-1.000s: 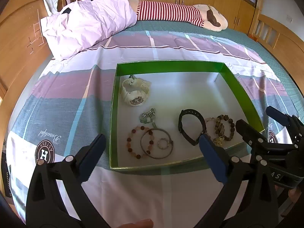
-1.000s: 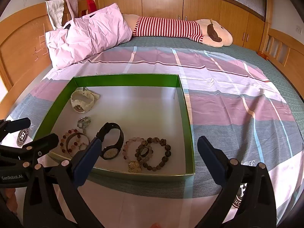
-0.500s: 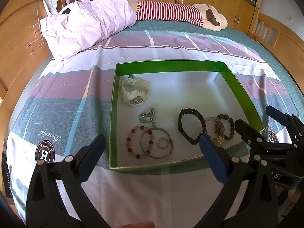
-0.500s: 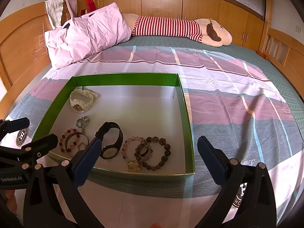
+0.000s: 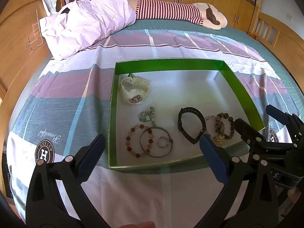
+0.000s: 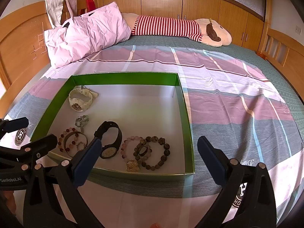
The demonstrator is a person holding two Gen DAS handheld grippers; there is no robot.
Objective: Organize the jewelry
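A shallow green box (image 5: pixel 245 93) (image 6: pixel 185 102) with a white floor lies on the bed. In it are a white watch (image 5: pixel 133 91) (image 6: pixel 79 99), a silver charm (image 5: pixel 147 114), a pink bead bracelet (image 5: pixel 133 142), a metal bangle (image 5: pixel 157 144), a black watch (image 5: pixel 191 125) (image 6: pixel 111 140), and dark bead bracelets (image 5: pixel 223 126) (image 6: pixel 153 152) with a gold piece (image 6: pixel 133 165). My left gripper (image 5: pixel 151 158) is open and empty, just short of the box's near edge. My right gripper (image 6: pixel 148 160) is open and empty, over the near right part of the box.
The bed has a striped sheet (image 6: pixel 228 87). A pink pillow (image 5: pixel 85 24) and a striped plush toy (image 5: pixel 176 13) lie at the far end. Wooden bed boards (image 5: pixel 17 43) and cabinets stand around.
Both grippers stay open and nearly still. The views have shifted only very slightly.
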